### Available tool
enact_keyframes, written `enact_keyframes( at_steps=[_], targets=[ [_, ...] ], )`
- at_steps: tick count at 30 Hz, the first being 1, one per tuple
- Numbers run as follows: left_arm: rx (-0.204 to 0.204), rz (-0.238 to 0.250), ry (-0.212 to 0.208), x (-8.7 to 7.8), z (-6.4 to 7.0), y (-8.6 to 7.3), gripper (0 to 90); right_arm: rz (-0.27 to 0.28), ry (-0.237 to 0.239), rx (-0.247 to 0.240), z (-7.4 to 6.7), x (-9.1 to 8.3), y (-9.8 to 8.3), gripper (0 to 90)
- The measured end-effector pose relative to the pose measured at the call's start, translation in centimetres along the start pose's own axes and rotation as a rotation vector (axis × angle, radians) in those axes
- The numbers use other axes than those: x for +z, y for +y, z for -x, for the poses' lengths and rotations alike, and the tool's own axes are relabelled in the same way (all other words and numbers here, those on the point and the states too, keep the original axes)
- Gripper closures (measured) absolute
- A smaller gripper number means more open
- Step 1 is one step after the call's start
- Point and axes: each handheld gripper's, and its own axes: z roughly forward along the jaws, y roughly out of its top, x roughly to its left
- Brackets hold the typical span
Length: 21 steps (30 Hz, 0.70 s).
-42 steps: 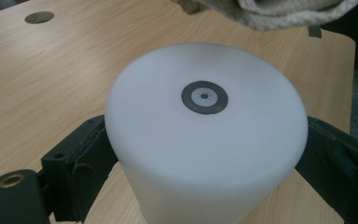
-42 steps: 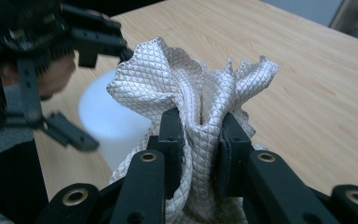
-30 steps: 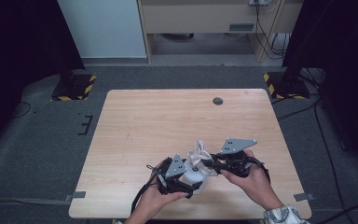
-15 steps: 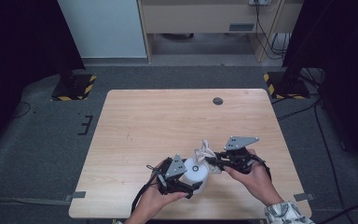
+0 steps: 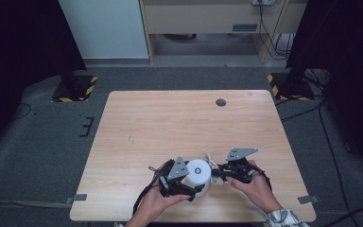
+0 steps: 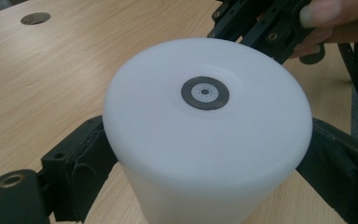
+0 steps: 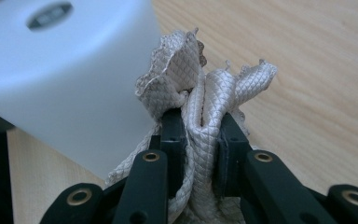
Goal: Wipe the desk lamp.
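A white cylinder (image 5: 198, 171) with a grey ring on its top stands upright near the table's front edge. My left gripper (image 5: 194, 183) is shut on it, one black jaw on each side of its wall (image 6: 205, 140). Right beside it my right gripper (image 5: 216, 174) is shut on a bunched beige quilted cloth (image 7: 205, 102), which rises between the two pads and touches the cylinder (image 7: 60, 70). In the high view the cloth (image 5: 211, 158) peeks out behind the cylinder. The right gripper (image 6: 261, 23) and the hand that bears it show beyond the cylinder in the left gripper view.
The wooden table (image 5: 179, 123) stretches away from both hands, with a dark round grommet (image 5: 220, 102) near its far edge. The front edge lies just under the wrists. Black-and-yellow stand bases (image 5: 75, 89) sit on the floor at both far corners.
My right gripper has come down with the cloth, which stood higher above the cylinder before. The cylinder's ringed top now faces straight up. The left gripper has kept its place.
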Motion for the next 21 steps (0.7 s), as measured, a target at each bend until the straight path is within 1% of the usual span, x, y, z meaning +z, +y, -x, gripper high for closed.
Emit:
enact_keyframes(
  at_steps=[4,7,10,13,15,17,21],
  targets=[
    [0.001,-0.001,-0.001,0.0,0.0,0.0,8.2,-0.015,0.001,0.007,0.2,0.5,-0.6,76.7],
    [0.002,-0.004,-0.001,0.0,0.0,0.0,8.2,-0.015,0.001,0.002,0.2,0.3,-0.4,76.8],
    [0.005,-0.005,-0.001,0.0,0.0,0.1,8.2,0.020,0.008,-0.002,0.0,-0.6,0.3,76.8],
    [0.005,-0.005,-0.001,0.0,0.0,0.1,8.2,0.060,0.011,-0.013,-0.3,-1.7,1.4,76.8],
    [0.005,-0.006,-0.001,0.0,0.0,0.1,8.2,0.076,0.011,-0.022,-0.4,-2.0,1.9,76.8],
    [0.006,-0.006,-0.001,0.0,0.0,0.1,8.2,0.069,0.014,-0.033,-0.3,-2.0,2.1,76.8],
    [0.009,-0.008,-0.001,0.0,-0.1,0.1,8.2,0.051,0.021,-0.019,0.0,-1.1,1.6,76.8]
  ],
)
